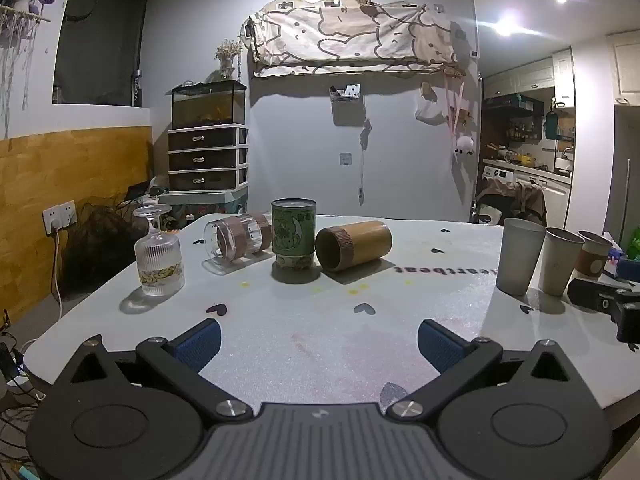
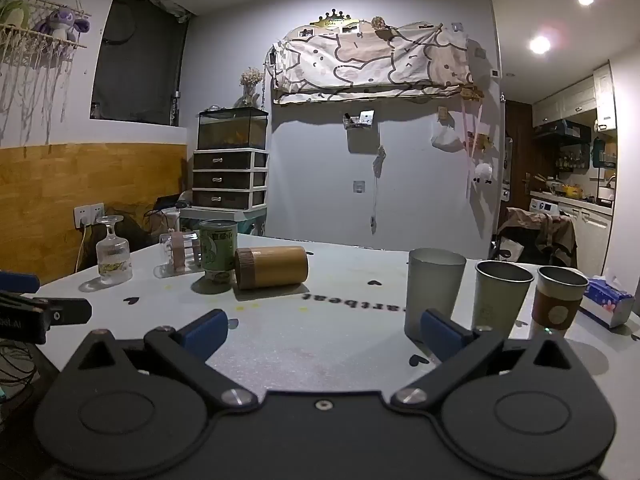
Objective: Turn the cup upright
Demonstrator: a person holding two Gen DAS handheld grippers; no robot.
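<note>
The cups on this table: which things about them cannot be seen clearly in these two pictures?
- Clear glass cup, left wrist view: its far end is hidden behind the green cup.
- Bamboo cup, both views: its inside is too dark to see.
- Sleeved paper cup, left wrist view: partly covered by the beige cup.
- Frosted cup, right wrist view: its base is behind a blue finger pad.
</note>
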